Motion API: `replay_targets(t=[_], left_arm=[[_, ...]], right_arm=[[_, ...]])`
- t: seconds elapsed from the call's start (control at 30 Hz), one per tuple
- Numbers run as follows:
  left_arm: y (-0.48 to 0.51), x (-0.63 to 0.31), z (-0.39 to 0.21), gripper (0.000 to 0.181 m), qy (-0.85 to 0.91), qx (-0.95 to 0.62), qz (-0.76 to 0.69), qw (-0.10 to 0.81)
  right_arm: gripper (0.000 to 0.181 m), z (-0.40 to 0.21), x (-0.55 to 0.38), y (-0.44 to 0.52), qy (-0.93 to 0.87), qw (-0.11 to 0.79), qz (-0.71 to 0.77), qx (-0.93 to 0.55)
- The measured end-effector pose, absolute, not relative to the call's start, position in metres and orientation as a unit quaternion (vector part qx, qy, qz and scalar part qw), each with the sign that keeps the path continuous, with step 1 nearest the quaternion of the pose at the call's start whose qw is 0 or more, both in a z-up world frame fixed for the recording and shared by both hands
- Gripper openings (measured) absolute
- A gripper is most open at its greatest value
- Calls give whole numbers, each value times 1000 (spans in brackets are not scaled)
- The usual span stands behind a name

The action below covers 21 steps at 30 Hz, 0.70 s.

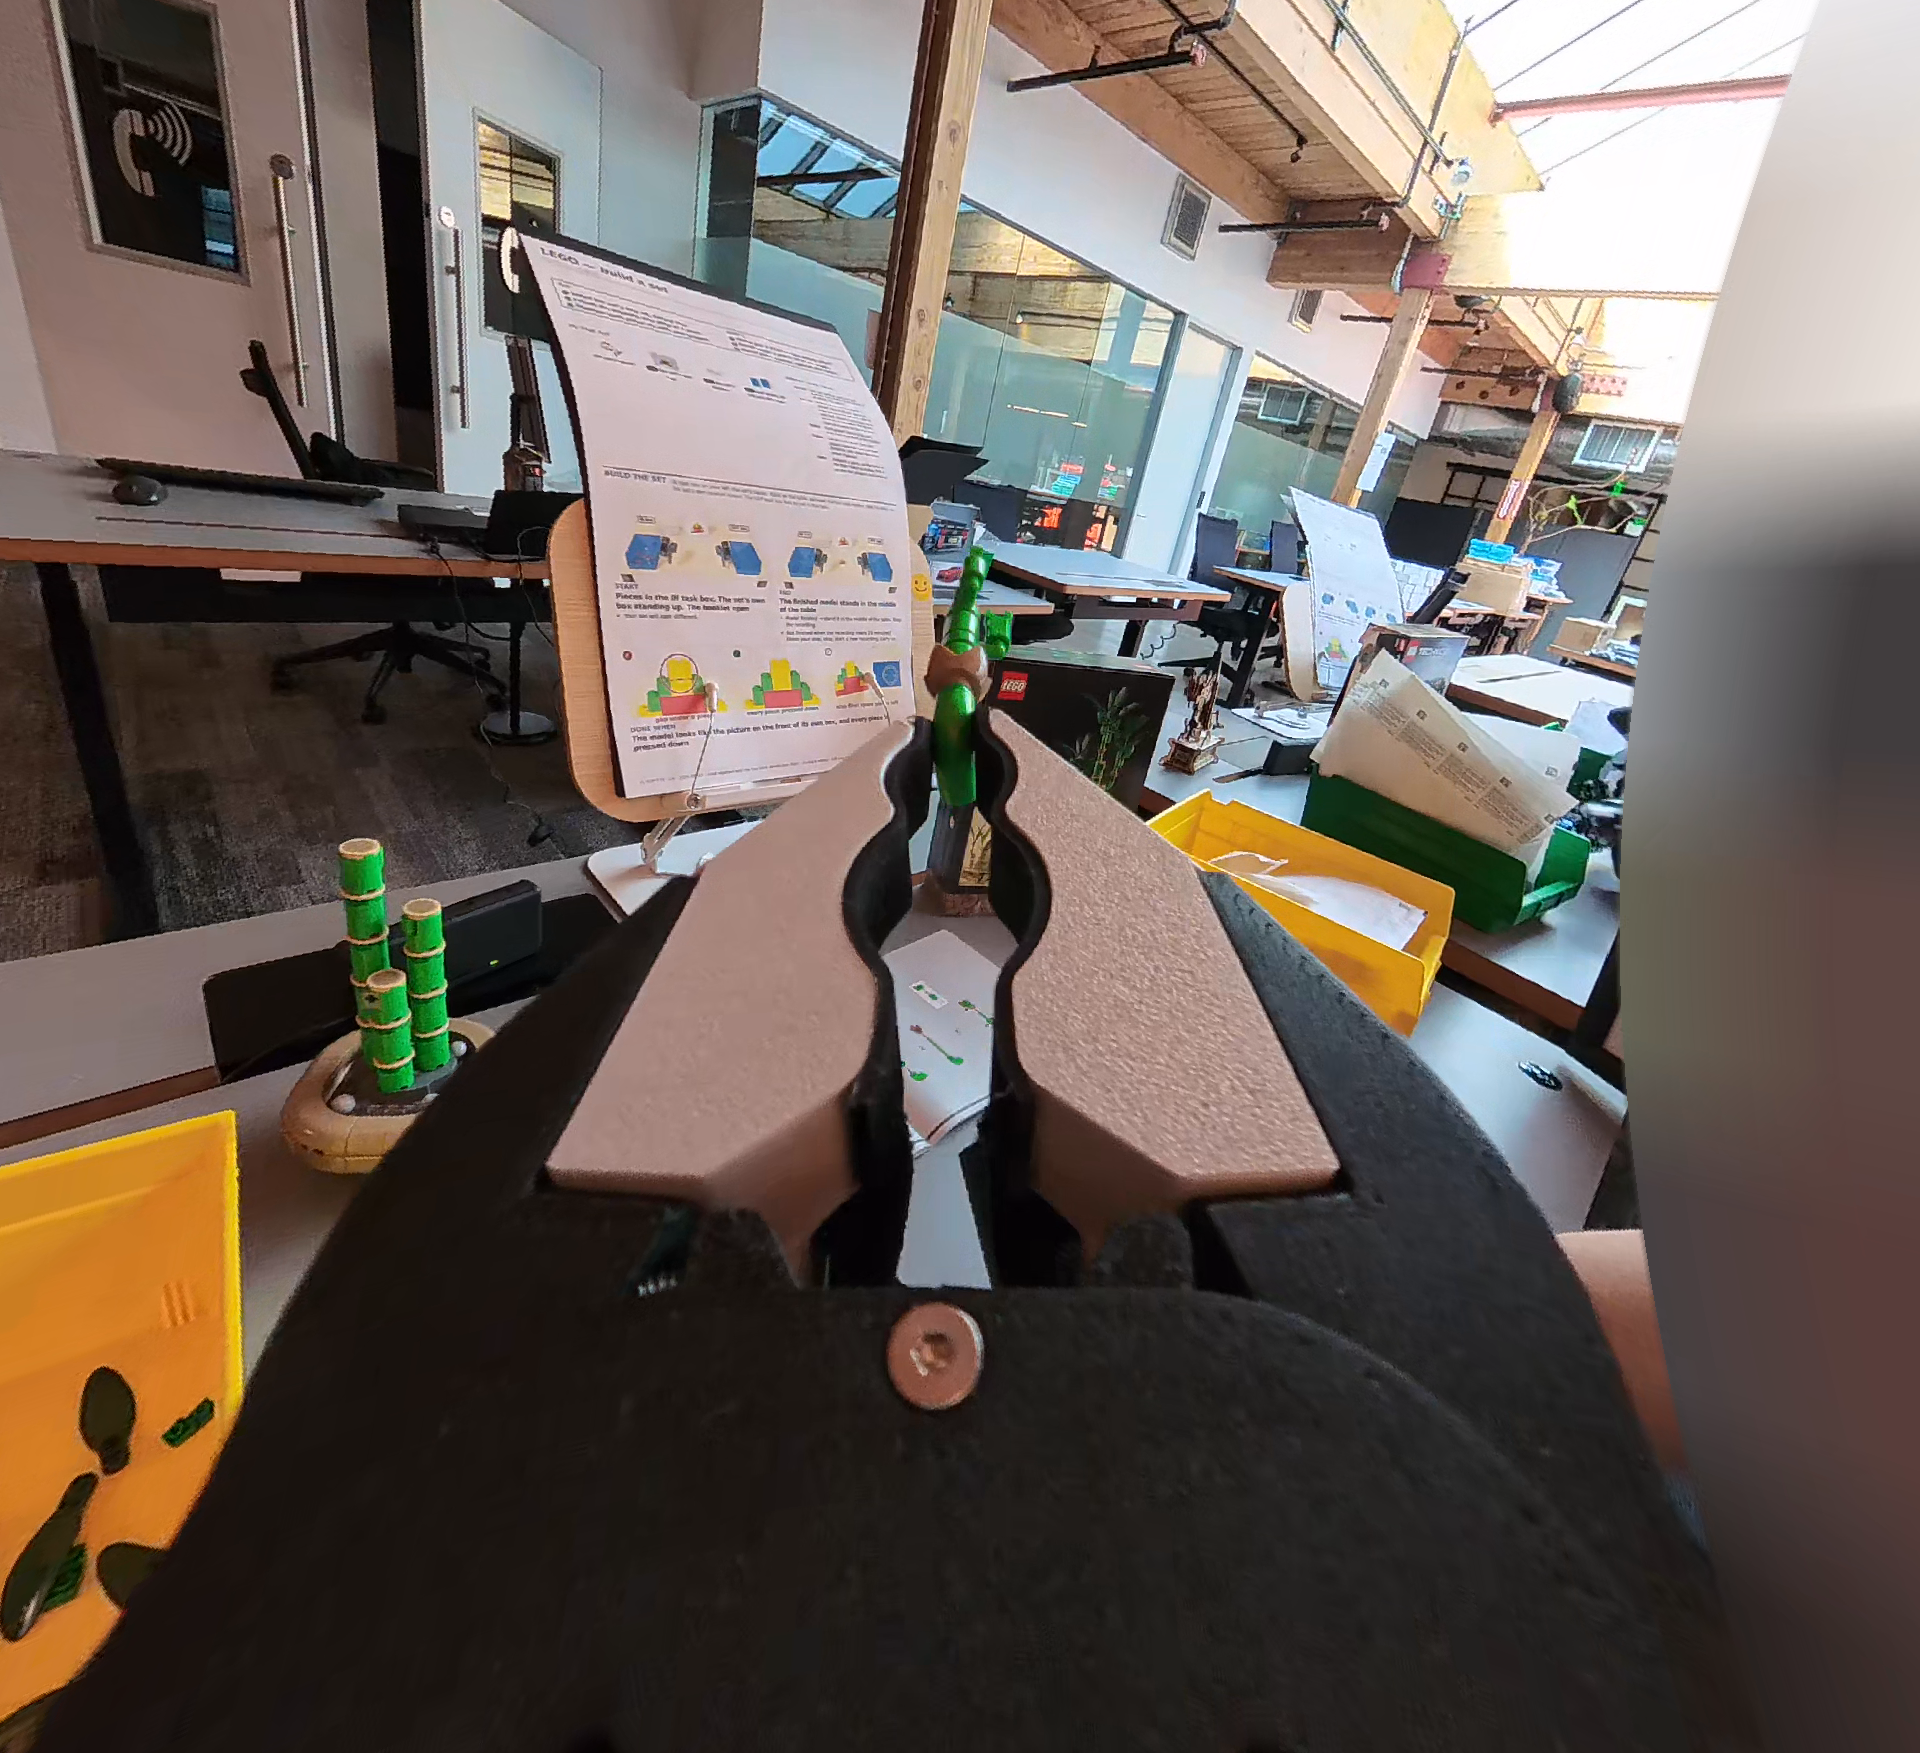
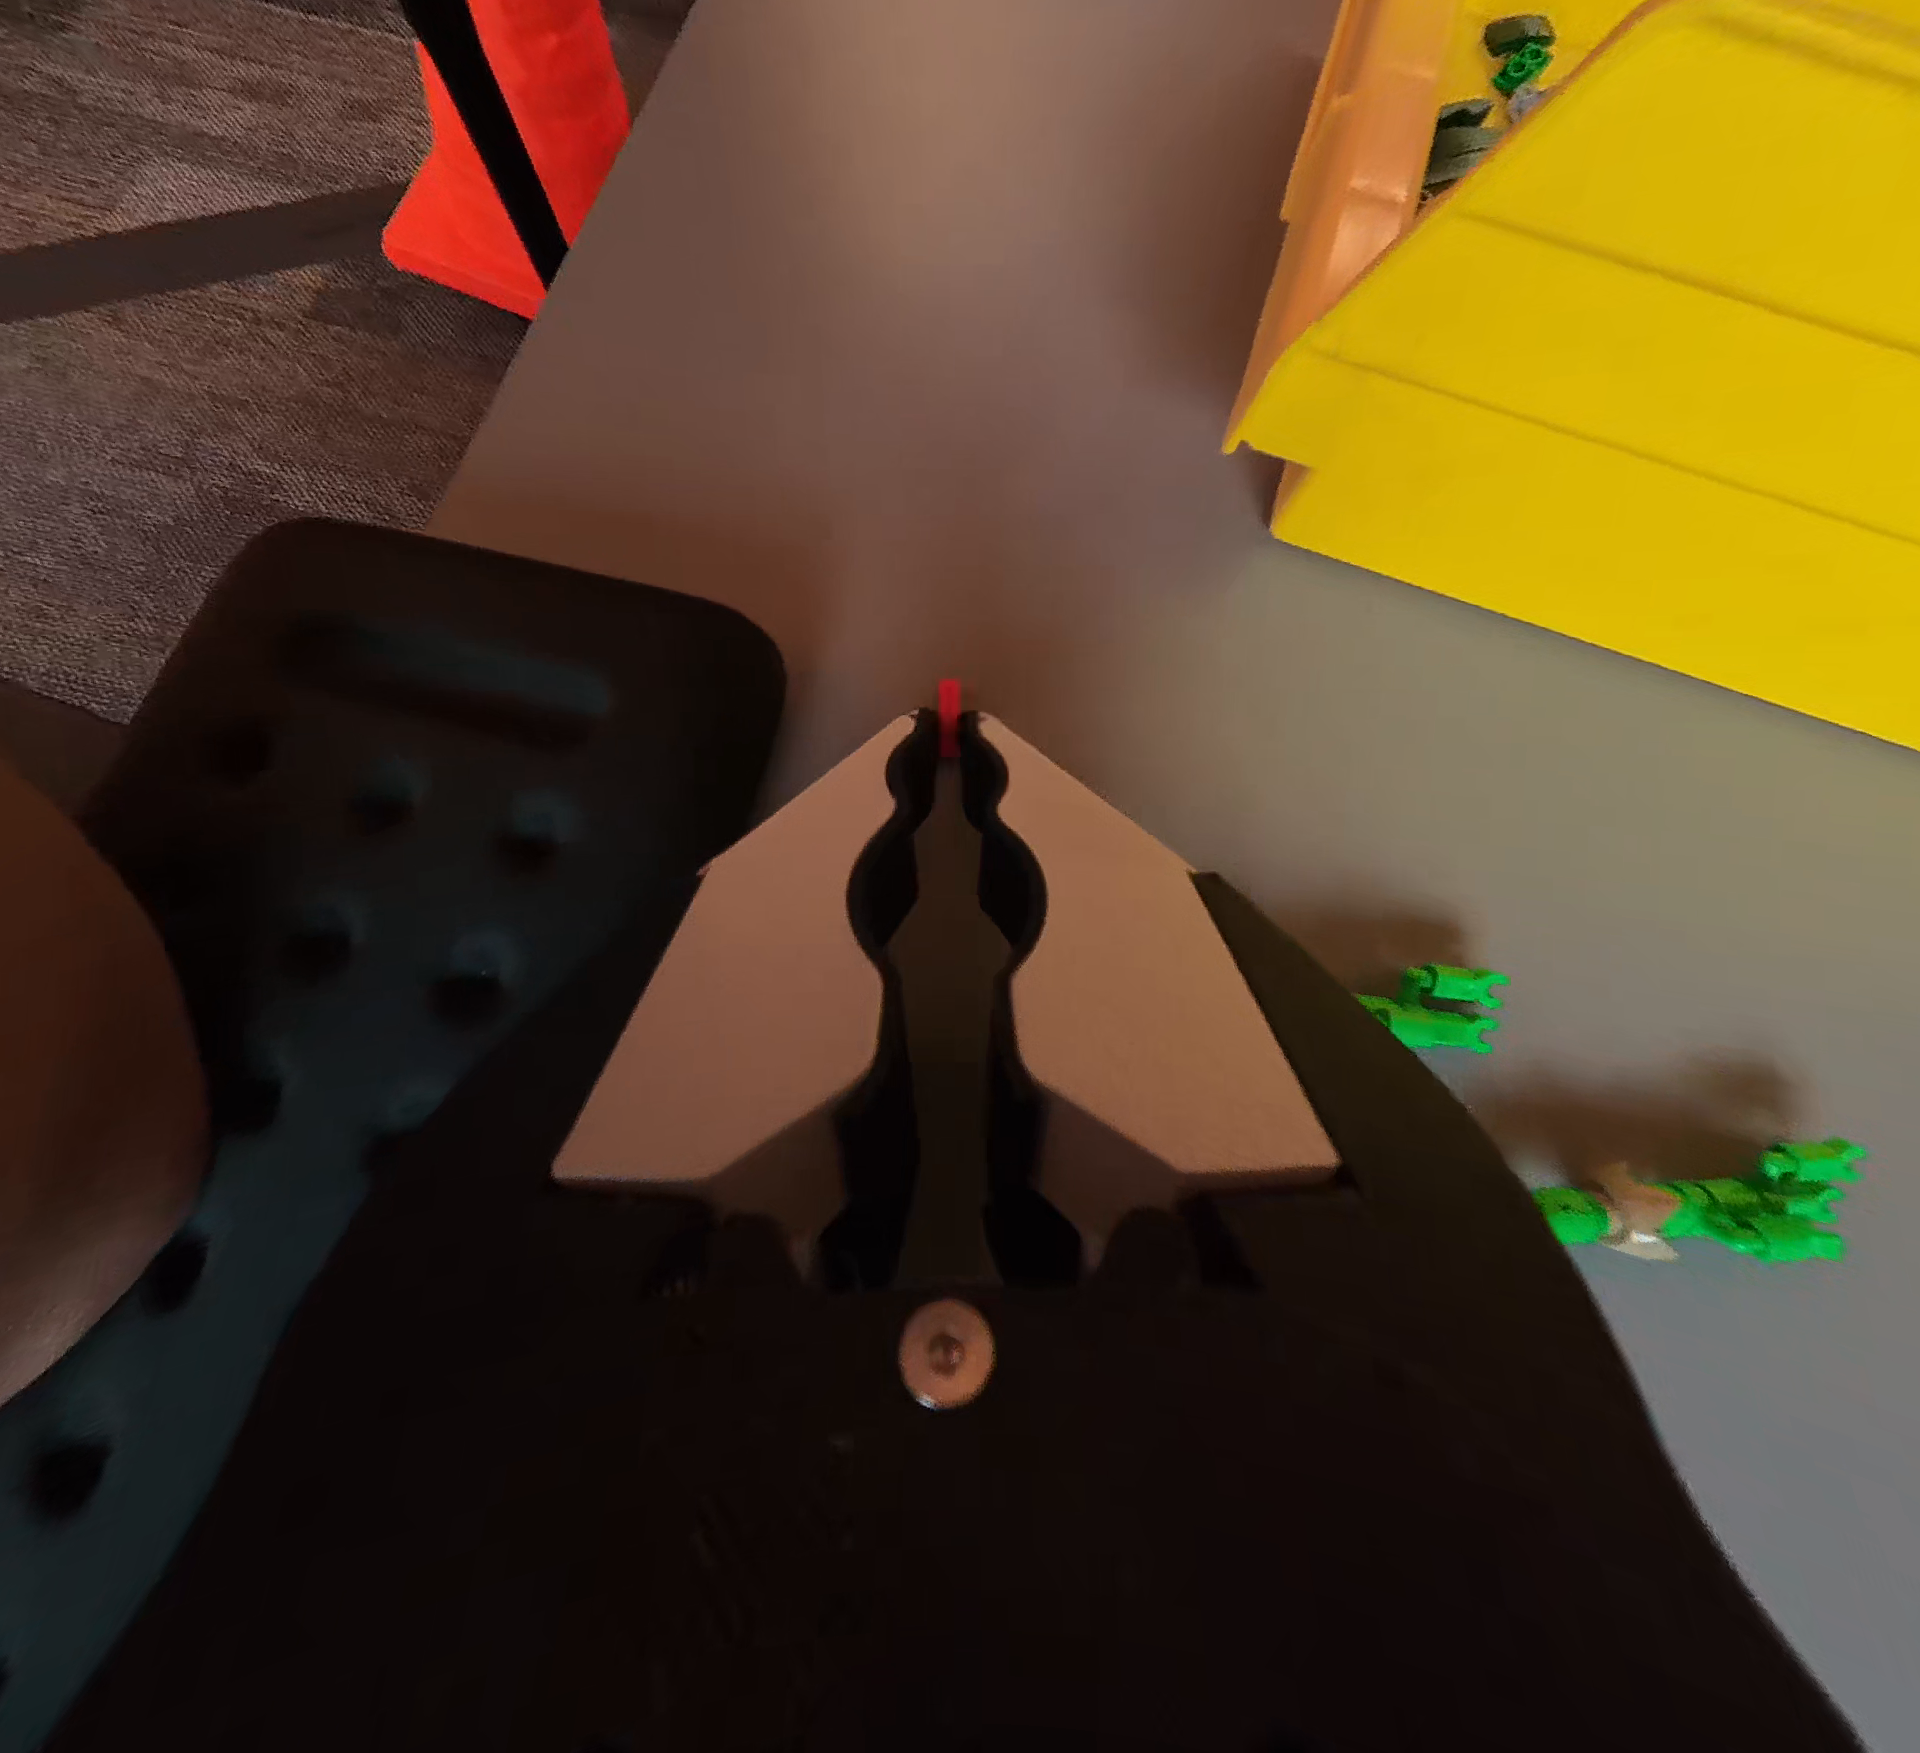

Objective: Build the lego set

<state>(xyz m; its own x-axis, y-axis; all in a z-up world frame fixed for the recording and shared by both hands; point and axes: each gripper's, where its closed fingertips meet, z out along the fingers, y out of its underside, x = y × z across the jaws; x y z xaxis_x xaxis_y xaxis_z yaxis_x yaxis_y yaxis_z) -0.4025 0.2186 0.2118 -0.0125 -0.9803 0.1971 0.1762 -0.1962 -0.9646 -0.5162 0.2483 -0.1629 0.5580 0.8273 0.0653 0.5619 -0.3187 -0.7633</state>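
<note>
In the left wrist view my left gripper [image 1: 951, 747] is shut on a green bamboo stalk [image 1: 961, 654] with a brown joint, held upright above the table. The partly built bamboo model [image 1: 400, 976], green stalks on a tan base, stands at the left. An open instruction booklet [image 1: 940, 1028] lies under the fingers. In the right wrist view my right gripper [image 2: 948, 732] is shut on a small red piece [image 2: 948, 716] at its tips, above the grey table [image 2: 1299, 768]. Two green leafy sub-assemblies [image 2: 1439, 1017] [image 2: 1714, 1204] lie on the table to the right.
Yellow bins [image 2: 1621, 332] holding loose green and grey pieces stand at the right; another yellow bin [image 1: 104, 1371] sits at lower left. The black set box [image 1: 1081, 716], an instruction sheet on a stand [image 1: 727, 540], a green bin [image 1: 1444, 851]. An orange cone [image 2: 499, 72] stands on the floor. One gripper's finger ends stand about 40 cm off the other's.
</note>
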Motion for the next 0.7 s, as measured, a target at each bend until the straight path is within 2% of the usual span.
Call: replay_targets(t=[0.17, 0.23, 0.33, 0.47, 0.6, 0.7], left_arm=[[224, -386, 205, 5, 406, -515, -589, 472], [221, -378, 205, 5, 412, -514, -588, 470], [210, -369, 206, 5, 429, -504, -586, 467], [196, -361, 209, 5, 444, -484, -603, 452], [188, -351, 210, 5, 451, -470, -621, 435], [182, -340, 208, 5, 454, -464, -635, 419]], right_arm=[[4, -162, -509, 249, -452, 387, 151, -789], [3, -146, -504, 248, -448, 416, 149, -777], [3, -96, -480, 248, -416, 485, 148, -755], [3, -17, -408, 240, -383, 582, 75, -713], [3, 46, -336, 227, -347, 632, 0, -693], [3, 80, -312, 213, -328, 664, -4, -672]])
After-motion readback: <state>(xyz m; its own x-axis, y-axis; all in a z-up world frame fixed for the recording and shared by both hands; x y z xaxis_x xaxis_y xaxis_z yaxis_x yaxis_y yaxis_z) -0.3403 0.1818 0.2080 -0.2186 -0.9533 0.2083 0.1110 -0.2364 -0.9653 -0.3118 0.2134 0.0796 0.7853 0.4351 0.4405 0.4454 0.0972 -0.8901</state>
